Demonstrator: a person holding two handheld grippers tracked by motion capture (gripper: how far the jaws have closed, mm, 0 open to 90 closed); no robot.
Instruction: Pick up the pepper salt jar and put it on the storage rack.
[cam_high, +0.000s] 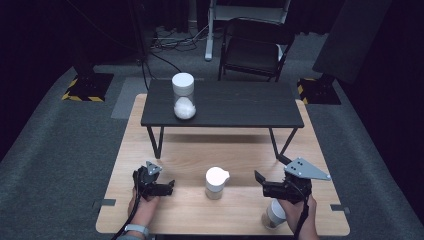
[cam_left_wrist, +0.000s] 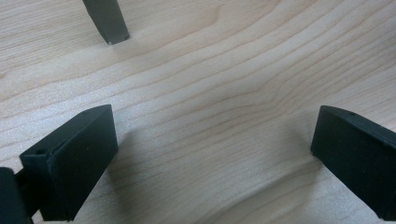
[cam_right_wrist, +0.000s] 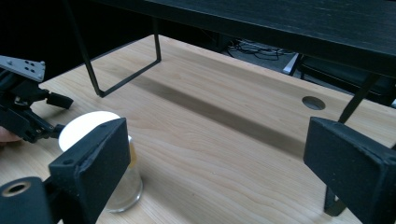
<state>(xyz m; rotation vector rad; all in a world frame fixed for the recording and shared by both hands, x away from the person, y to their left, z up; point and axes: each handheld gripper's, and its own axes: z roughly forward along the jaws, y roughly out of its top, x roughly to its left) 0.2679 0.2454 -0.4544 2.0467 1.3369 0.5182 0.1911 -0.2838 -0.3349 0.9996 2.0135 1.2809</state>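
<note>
- Item: small jar (cam_high: 216, 183), standing upright on the wooden tabletop (cam_high: 190, 155), near the front edge, between my two hands.
- Key relation: the jar lies to the right of my left tongs (cam_high: 167, 187) and to the left of my right tongs (cam_high: 260, 180). Both point inward at it. Each is near, neither touches; I judge the two gaps about equal, so either hand could take it.
- Axis: the jar's long axis is vertical, so a side-on approach across its body looks right to me.
- Left tongs: jaws wide apart, nothing between them, hovering low over bare wood in the left gripper view.
- Right tongs (cam_right_wrist: 212, 158): jaws wide apart, holding nothing. In the right gripper view the jar (cam_right_wrist: 112, 172) sits just behind the left-hand jaw, off the centre line.
- Jar appearance: clear glass-like body, white round lid, something pale and faintly yellowish inside; contents too small to tell.
- Also present: a taller white-lidded jar (cam_high: 183, 96) with white stuff inside, on the black raised shelf (cam_high: 240, 107), well apart from both tongs.
- A further cup-like container (cam_high: 273, 215) stands under my right hand.
</note>
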